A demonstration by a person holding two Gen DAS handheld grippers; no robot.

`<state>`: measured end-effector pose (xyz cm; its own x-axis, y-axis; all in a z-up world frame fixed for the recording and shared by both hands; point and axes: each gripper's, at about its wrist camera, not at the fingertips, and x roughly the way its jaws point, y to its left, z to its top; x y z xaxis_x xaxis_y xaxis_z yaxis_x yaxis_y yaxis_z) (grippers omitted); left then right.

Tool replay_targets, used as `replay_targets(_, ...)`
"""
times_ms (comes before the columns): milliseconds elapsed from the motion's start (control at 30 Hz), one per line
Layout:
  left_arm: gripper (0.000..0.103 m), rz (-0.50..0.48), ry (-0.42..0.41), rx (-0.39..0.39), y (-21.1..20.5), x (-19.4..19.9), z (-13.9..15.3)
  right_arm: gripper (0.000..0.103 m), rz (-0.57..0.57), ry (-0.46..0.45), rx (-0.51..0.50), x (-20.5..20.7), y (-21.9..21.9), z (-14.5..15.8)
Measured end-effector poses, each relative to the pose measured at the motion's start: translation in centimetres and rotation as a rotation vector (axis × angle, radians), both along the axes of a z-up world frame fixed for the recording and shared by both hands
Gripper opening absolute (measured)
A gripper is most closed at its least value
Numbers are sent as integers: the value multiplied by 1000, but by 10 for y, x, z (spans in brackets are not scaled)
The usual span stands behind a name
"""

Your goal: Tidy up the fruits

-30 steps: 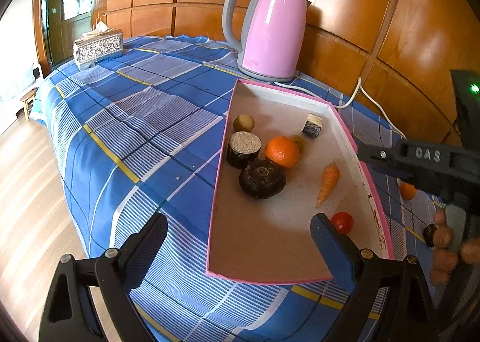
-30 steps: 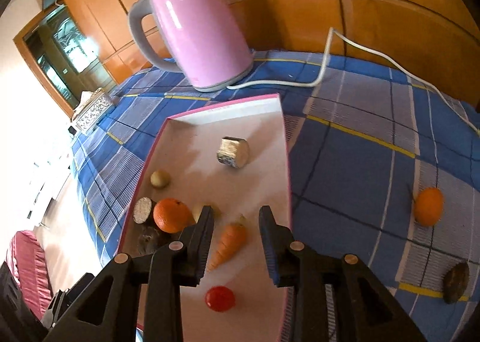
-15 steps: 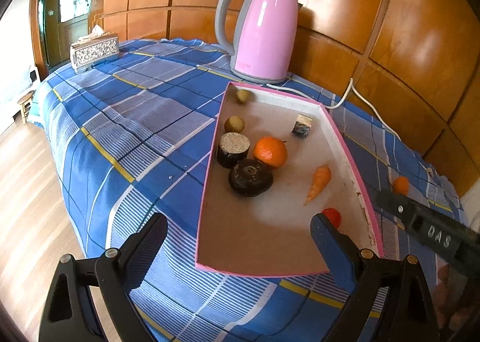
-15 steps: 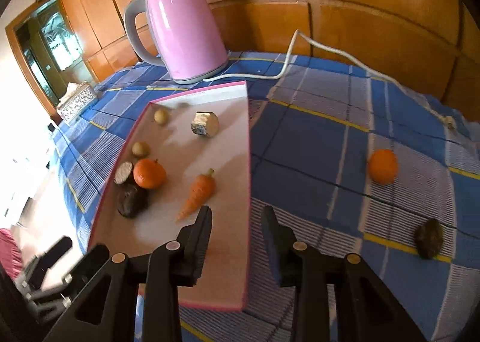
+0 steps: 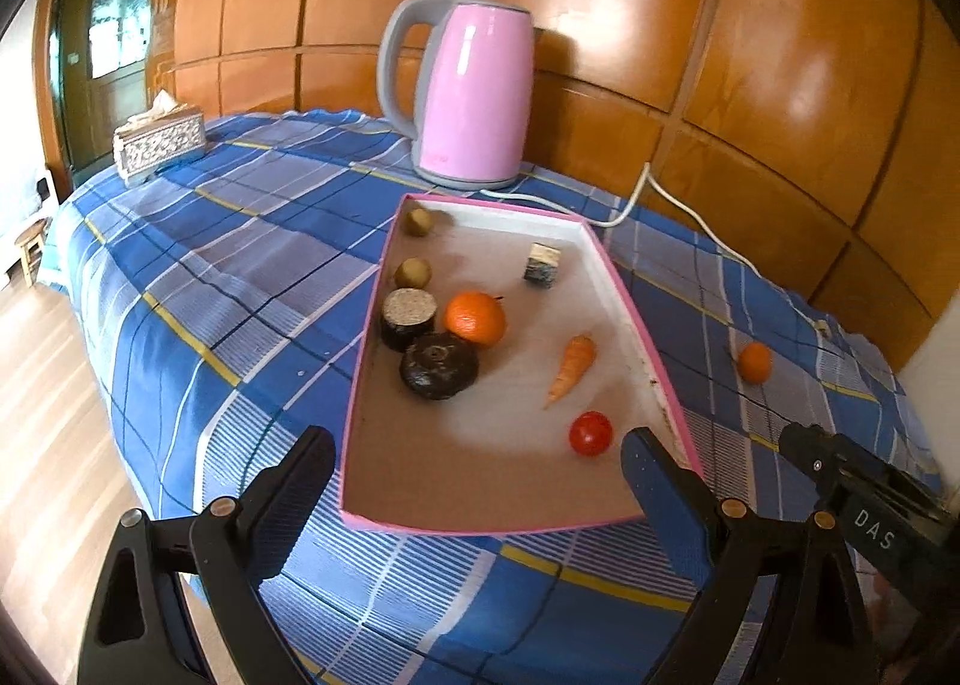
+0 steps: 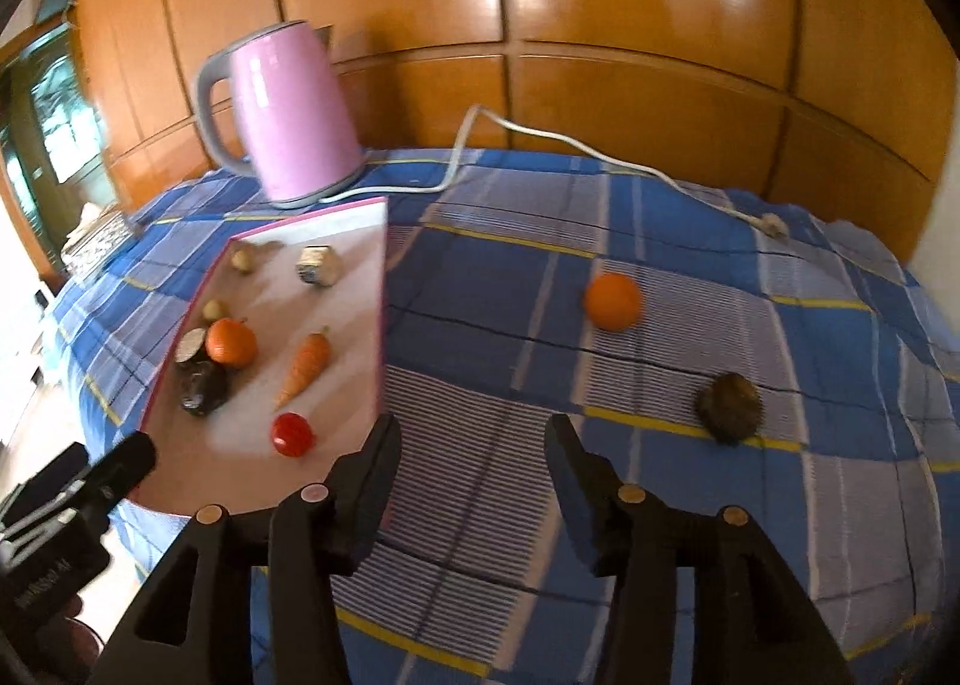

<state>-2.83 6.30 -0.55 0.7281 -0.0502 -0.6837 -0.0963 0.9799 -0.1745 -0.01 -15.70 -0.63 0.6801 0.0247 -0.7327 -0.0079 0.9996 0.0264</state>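
The right gripper (image 6: 474, 445) is hovering over the blue plaid cloth on the tabletop (image 6: 660, 493), its jaws having just been opening, nothing between them. The left gripper (image 5: 477, 469) is hanging at the near end of the pink-rimmed tray (image 5: 648, 349), jaws wide apart and empty. A carrot (image 5: 573, 361), a cherry tomato (image 5: 591, 433) and a tangerine (image 5: 475, 317) are lying in the tray. Another tangerine (image 6: 613, 301) and a dark brown fruit (image 6: 729, 407) are sitting on the cloth, well apart from the tray.

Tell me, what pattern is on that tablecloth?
The tablecloth is a blue plaid with white stripes and thin yellow lines, clearest in the right wrist view.
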Motion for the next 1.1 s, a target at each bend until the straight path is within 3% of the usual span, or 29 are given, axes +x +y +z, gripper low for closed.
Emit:
replay_targets(400, 97, -52, -23, 17, -12, -5, 4, 59, -192, -8, 8, -20, -57, -4)
replay_targets(1100, 97, -147, 10, 12, -39, -5, -3, 60, -475, 45, 39, -50, -160, -38)
